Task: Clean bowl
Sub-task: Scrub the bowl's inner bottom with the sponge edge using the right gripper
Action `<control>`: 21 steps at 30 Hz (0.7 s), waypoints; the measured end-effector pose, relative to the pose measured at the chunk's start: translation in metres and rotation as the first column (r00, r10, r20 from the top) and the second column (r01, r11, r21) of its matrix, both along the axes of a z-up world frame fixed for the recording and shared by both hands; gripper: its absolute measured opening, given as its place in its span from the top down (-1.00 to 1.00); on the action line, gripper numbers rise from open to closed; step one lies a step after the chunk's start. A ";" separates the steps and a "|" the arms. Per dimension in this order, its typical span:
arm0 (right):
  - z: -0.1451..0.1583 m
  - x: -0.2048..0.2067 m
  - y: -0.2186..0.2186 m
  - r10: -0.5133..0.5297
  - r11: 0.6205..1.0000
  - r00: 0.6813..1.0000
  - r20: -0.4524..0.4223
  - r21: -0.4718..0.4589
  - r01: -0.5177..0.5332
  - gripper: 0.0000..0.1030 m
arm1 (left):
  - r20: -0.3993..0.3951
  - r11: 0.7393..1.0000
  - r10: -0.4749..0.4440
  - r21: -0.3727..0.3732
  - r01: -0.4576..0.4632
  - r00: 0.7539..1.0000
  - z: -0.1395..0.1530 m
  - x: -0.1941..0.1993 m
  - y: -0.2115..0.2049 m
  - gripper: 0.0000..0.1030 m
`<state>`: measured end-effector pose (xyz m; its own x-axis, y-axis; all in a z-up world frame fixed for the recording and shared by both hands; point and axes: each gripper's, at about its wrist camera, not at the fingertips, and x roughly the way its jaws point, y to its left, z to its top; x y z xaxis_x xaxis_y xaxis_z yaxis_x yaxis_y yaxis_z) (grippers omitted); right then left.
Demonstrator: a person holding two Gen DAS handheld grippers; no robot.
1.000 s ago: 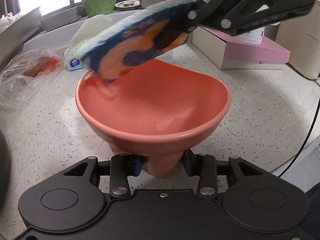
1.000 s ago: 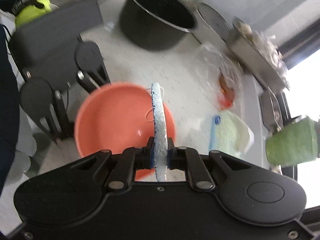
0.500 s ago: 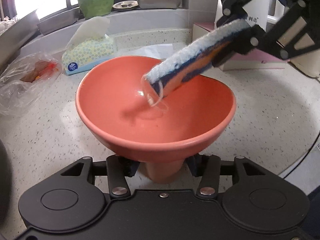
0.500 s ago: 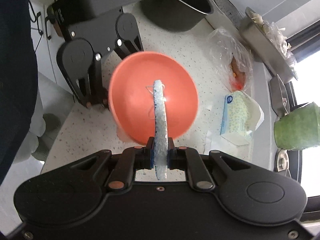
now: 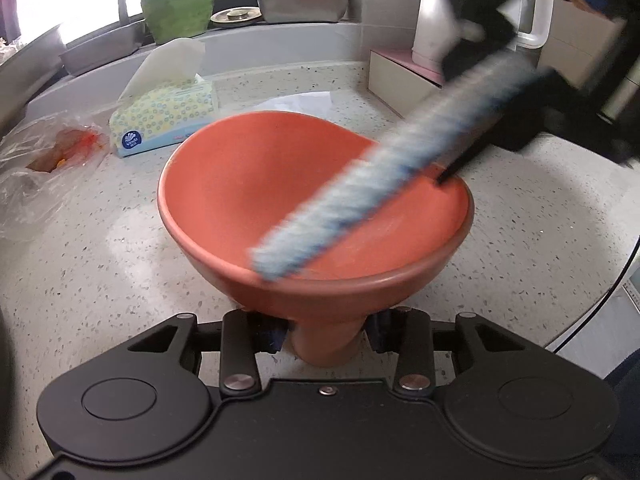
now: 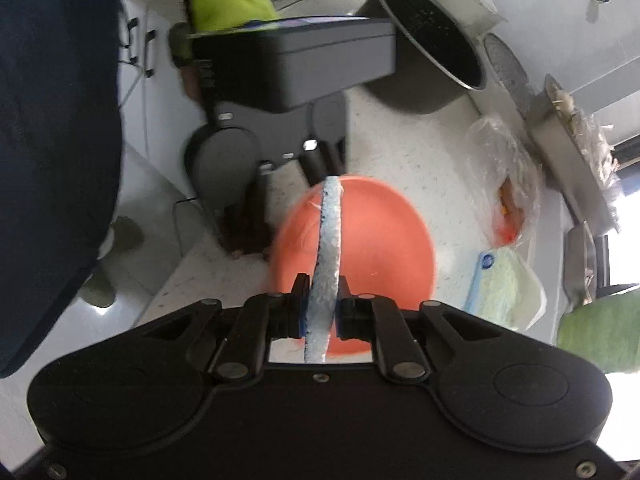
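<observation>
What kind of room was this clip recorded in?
Most likely a home kitchen. A speckled stone countertop carries a dark cooking pot, steel trays line the window ledge, and a tissue box and a bag of scraps sit nearby.

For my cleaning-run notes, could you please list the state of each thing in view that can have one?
Bowl: upright, clamped at its foot, no food seen inside.
Left gripper: shut on the bowl's foot.
Right gripper: shut on the sponge.
Sponge: edge-on, reaching into the bowl, blurred.
Tissue box: open, one tissue sticking up.
</observation>
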<state>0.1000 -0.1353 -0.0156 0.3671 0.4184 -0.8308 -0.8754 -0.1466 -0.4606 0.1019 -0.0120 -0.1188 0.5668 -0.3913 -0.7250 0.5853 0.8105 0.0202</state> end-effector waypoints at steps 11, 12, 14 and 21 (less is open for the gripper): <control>0.002 0.042 0.001 -0.109 0.994 0.994 0.020 0.008 0.109 0.73 | -0.005 1.000 -0.025 -0.008 0.025 1.000 0.000 -0.006 0.005 0.27; 0.002 0.042 -0.002 -0.112 0.994 0.993 0.024 0.000 0.112 0.73 | -0.006 1.000 -0.028 -0.010 0.028 1.000 0.000 -0.006 0.006 0.27; -0.001 0.037 -0.011 -0.111 0.993 0.993 0.029 -0.023 0.112 0.74 | -0.005 0.999 -0.033 -0.008 0.033 0.999 0.000 -0.006 0.007 0.27; -0.008 0.013 -0.031 -0.096 0.994 0.995 -0.002 -0.060 0.096 0.74 | -0.015 0.999 -0.050 -0.008 0.050 0.999 0.002 -0.006 0.009 0.27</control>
